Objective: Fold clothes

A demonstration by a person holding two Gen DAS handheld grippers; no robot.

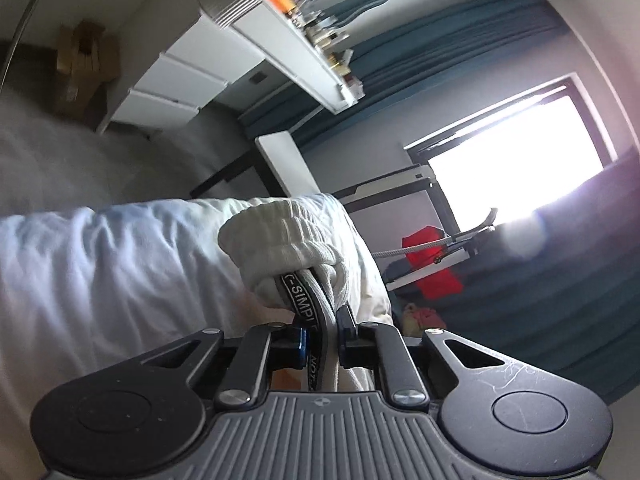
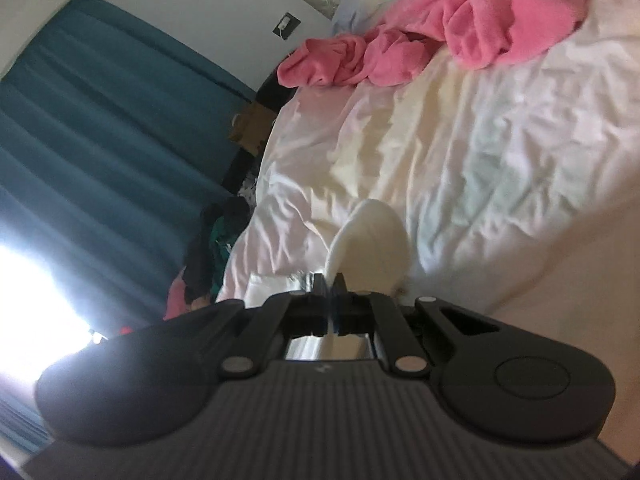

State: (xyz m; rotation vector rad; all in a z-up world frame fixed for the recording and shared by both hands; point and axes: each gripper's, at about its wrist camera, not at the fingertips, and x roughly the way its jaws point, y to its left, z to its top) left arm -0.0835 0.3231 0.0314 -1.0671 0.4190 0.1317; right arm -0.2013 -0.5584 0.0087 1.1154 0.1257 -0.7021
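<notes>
The left tool (image 1: 322,330) is tilted so that its camera view leans hard to one side. Its jaws are drawn close and pinch a white garment (image 1: 288,248) at the banded edge. The right tool (image 2: 330,286) is rolled over too, jaws nearly together, nipping a thin fold of white cloth (image 2: 372,236) between the fingertips.

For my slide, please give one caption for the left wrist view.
Left gripper, jaws shut on a white garment at its lettered waistband, lifted in a bedroom.
</notes>
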